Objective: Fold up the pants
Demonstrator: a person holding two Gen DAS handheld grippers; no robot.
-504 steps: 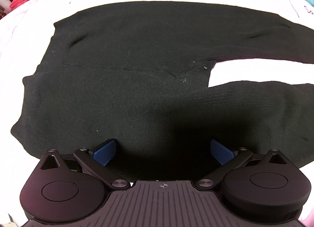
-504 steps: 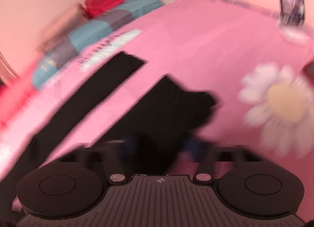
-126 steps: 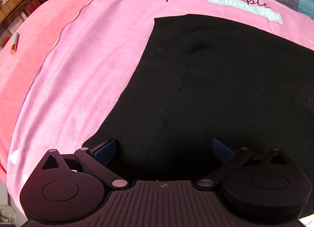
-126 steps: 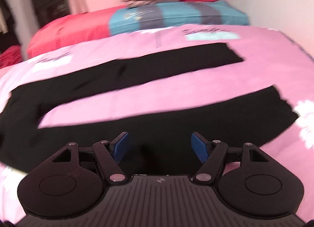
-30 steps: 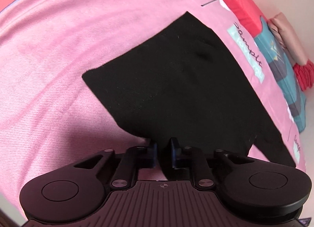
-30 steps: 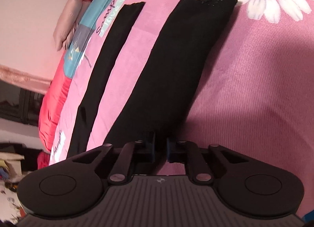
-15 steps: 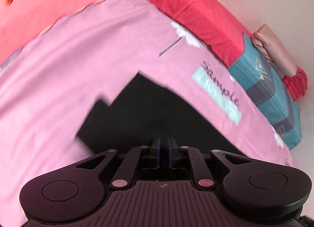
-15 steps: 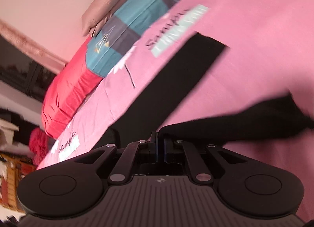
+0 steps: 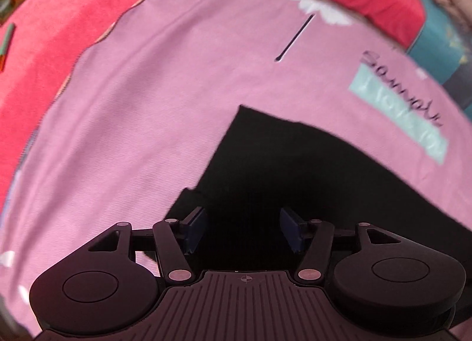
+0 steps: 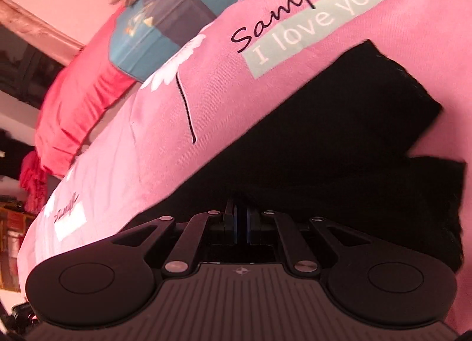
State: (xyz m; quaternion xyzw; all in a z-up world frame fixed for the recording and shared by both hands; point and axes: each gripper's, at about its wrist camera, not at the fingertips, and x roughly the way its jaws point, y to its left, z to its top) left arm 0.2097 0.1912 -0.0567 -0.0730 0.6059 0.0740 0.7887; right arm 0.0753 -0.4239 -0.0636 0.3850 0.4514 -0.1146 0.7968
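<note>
The black pants [image 9: 295,170] lie on the pink bed sheet [image 9: 141,122], one leg folded over onto the other. In the left wrist view my left gripper [image 9: 241,226] is open just above the waist end, with a stepped double edge beside its left finger. In the right wrist view my right gripper [image 10: 242,223] is shut on the pants [image 10: 339,140] leg fabric; the two leg ends lie offset at the right, one past the other.
A red blanket [image 9: 59,16] borders the sheet at the left and far side. A teal and grey pillow [image 10: 165,16] lies at the head of the bed. Printed "I love you" text [image 10: 312,22] is beside the far leg.
My left gripper has opened and let go of the waist fabric, which now lies on the far side. My right gripper has carried its leg across onto the other leg.
</note>
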